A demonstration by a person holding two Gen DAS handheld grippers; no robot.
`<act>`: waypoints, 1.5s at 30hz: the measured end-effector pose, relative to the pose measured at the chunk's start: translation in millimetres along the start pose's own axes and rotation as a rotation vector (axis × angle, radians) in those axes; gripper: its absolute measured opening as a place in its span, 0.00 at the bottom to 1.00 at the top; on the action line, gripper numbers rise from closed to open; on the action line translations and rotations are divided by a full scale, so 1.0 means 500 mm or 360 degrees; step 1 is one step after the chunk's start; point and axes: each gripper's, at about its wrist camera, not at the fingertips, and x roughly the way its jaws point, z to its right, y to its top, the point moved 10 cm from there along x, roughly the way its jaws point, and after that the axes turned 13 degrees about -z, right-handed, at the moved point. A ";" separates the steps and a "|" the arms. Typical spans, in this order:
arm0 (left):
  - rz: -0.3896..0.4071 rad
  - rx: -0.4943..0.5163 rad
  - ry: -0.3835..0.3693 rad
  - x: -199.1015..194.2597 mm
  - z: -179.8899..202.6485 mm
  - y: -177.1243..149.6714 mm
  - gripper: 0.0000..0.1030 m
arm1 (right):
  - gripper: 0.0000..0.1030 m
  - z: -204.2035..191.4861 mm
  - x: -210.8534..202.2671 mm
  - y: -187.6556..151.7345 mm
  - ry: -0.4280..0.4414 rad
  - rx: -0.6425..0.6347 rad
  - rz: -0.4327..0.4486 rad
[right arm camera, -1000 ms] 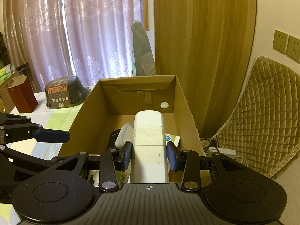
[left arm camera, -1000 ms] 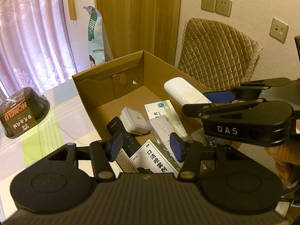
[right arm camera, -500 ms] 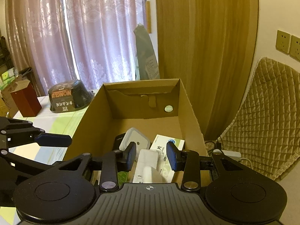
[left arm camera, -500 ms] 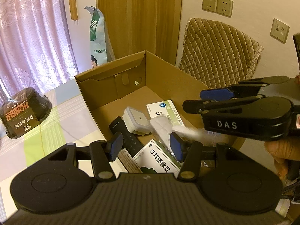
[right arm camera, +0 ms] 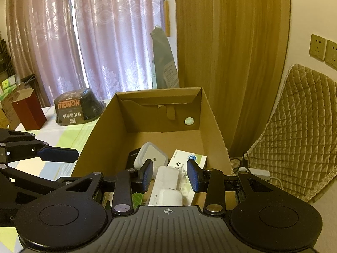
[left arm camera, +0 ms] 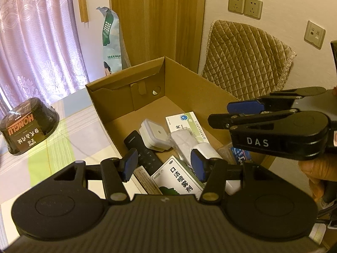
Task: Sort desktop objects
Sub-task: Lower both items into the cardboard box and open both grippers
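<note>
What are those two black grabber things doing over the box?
A person is tidying desk things into the open brown cardboard box. The right gripper is open and empty above the box, over a long white plastic device lying inside. The left gripper is open too, holding nothing. Also in the box are a black remote control, a square white plug adapter and white medicine boxes.

The table (left arm camera: 63, 139) carries a cardboard box (left arm camera: 126, 97), black bowl (left arm camera: 29, 124).

1 cardboard box (left arm camera: 189, 80), 2 medicine boxes (left arm camera: 185, 124) (left arm camera: 179, 181), 1 remote (left arm camera: 141, 149), 1 black bowl (left arm camera: 27, 130).
</note>
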 end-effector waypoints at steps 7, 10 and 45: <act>0.0002 0.0006 -0.0006 -0.002 -0.004 -0.002 0.49 | 0.38 0.004 0.002 -0.006 -0.0019 0.0003 -0.0008; 0.0001 0.0005 -0.0005 -0.002 -0.004 -0.003 0.50 | 0.38 0.005 0.005 -0.011 -0.0025 0.0003 -0.0025; 0.0050 0.0029 0.0124 -0.022 -0.015 -0.027 0.99 | 1.00 0.026 -0.019 -0.033 -0.0092 0.0008 -0.0031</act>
